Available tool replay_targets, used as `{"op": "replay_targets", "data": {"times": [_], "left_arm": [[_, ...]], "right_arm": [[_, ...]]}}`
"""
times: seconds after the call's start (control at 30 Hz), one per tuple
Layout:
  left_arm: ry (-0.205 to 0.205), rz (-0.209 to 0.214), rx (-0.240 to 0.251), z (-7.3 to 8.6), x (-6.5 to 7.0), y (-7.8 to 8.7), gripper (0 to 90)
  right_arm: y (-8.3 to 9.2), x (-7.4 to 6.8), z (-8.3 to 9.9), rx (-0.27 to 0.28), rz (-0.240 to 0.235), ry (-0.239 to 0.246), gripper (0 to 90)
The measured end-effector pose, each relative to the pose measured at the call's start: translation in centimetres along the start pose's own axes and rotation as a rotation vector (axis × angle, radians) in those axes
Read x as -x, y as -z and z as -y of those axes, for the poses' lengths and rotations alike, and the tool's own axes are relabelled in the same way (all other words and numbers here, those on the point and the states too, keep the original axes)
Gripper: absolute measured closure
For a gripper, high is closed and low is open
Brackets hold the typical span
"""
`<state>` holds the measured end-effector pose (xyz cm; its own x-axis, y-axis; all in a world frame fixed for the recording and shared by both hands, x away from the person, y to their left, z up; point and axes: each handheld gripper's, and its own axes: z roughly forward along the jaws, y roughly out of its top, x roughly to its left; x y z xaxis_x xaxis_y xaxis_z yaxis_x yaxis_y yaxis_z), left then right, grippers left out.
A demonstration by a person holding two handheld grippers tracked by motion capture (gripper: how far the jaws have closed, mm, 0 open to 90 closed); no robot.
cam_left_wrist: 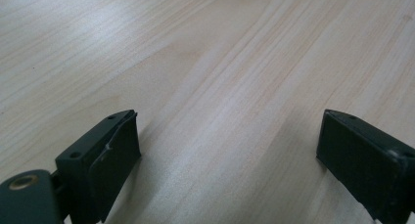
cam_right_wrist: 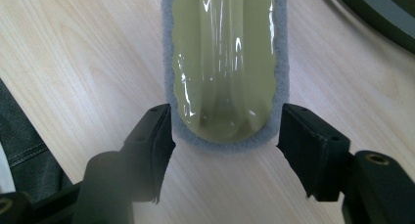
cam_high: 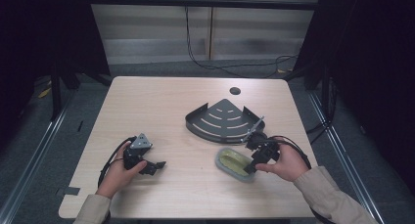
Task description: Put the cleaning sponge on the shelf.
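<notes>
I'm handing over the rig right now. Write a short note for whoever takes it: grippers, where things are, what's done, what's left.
Right hand-held gripper: open, jaws on either side of the near end of the sponge, not yet closed on it.
Left hand-held gripper: open, holding nothing, low over bare table on the left.
Sponge: flat on the table, olive top with grey edge, just in front of the black corner rack.
Rack: holds nothing.
Done: right gripper lined up on the sponge.
Left: close and lift; the rack looks the likely destination.
</notes>
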<state>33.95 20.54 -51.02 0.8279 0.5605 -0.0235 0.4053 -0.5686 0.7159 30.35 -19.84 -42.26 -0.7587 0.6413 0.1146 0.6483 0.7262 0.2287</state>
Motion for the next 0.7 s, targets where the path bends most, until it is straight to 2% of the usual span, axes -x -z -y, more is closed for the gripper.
{"op": "replay_targets", "data": {"times": [0.13, 0.33, 0.47, 0.7], "left_arm": [[0.0, 0.0, 0.0, 0.0, 0.0, 0.0, 8.1], [-0.001, 0.001, 0.0, 0.0, 0.0, 0.0, 8.0], [-0.001, 0.001, 0.0, 0.0, 0.0, 0.0, 8.0], [-0.003, 0.001, -0.001, 0.0, 0.0, 0.0, 7.5]], "right_arm": [[-0.4, 0.1, -0.5, 0.0, 0.005, 0.014, 42.8], [-0.7, 0.0, -1.2, -0.005, 0.0, 0.011, 47.3], [-0.9, -0.1, -1.8, -0.005, 0.01, 0.039, 51.1], [-1.2, -0.2, -2.8, -0.035, 0.017, 0.048, 56.1]]}}
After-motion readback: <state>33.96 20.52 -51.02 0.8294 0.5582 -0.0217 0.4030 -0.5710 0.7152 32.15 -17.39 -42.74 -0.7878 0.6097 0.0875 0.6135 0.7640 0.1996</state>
